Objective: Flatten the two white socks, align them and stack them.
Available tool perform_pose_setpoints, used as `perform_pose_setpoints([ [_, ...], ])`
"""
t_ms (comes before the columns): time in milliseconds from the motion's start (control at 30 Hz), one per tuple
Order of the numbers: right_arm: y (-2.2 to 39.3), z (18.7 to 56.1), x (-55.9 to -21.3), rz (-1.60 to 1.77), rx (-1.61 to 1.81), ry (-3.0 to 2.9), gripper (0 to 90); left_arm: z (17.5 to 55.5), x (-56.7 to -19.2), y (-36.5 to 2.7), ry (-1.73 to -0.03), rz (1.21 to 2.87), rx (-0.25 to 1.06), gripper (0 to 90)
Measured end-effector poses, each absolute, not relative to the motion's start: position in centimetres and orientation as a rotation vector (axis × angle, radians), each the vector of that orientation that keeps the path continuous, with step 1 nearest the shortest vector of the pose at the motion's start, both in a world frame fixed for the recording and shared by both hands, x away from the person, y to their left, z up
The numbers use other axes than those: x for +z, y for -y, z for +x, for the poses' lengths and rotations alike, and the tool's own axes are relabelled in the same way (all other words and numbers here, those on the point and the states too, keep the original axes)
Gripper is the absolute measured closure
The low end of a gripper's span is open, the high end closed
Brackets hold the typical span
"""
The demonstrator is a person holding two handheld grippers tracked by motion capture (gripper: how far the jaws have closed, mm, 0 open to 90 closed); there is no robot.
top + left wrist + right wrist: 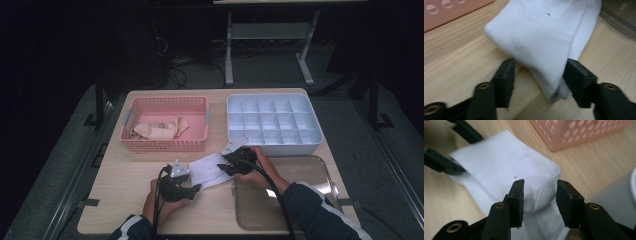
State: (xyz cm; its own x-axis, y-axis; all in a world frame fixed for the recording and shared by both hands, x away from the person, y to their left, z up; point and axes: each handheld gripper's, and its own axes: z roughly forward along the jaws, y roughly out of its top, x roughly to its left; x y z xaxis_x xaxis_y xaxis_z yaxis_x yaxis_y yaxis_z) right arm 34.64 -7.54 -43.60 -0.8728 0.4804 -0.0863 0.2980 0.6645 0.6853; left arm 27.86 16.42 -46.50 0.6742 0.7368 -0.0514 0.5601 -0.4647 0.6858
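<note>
A white folded cloth [207, 170] lies on the wooden table between my two grippers. My left gripper [196, 188] is at its near left end. In the left gripper view the cloth [536, 37] hangs down between the jaws of the left gripper [539, 67]; the right pad touches its edge and the left pad stands clear, so the gripper is open. My right gripper [226, 167] is at the cloth's far right end. In the right gripper view its jaws [540, 187] stand apart over the rounded fold of the cloth [499, 160], not pressing it.
A pink basket [165, 146] with beige cloths [157, 130] stands at the back left. A white compartment tray [274, 145] is at the back right, and a clear plastic tray [310, 172] sits at the front right, under my right forearm.
</note>
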Motion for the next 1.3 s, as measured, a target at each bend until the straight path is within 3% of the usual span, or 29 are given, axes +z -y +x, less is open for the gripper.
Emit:
perform_pose_setpoints([
  [67, 7.6, 35.1, -44.3, 0.691, 0.986, -2.631, 59.1, 27.9, -46.5, -16.6, -0.989, 2.172, 0.301, 52.7],
  [200, 7.7, 35.3, -44.6, 0.708, 1.018, -2.65, 80.2, 27.8, -46.5, -16.8, -0.991, 2.169, 0.274, 69.9],
  [267, 7.9, 35.1, -44.1, 0.687, 1.042, -2.652, 83.4, 27.7, -46.5, -16.9, -0.998, 2.165, 0.271, 77.2],
  [500, 8.6, 33.0, -41.6, 0.633, 1.114, -2.655, 83.1, 27.5, -46.3, -17.2, -1.07, 2.151, 0.328, 81.8],
  [933, 7.8, 32.8, -44.5, 0.647, 0.956, -2.739, 79.2, 27.4, -46.4, -18.8, -1.066, 2.138, 0.299, 78.5],
  [1100, 7.4, 33.4, -44.9, 0.689, 0.949, -2.704, 68.9, 27.0, -46.3, -19.9, -1.059, 2.113, 0.281, 71.2],
  [1300, 8.3, 33.7, -43.5, 0.727, 0.964, -2.625, 49.9, 26.6, -44.9, -22.0, -1.099, 2.008, 0.291, 47.7],
])
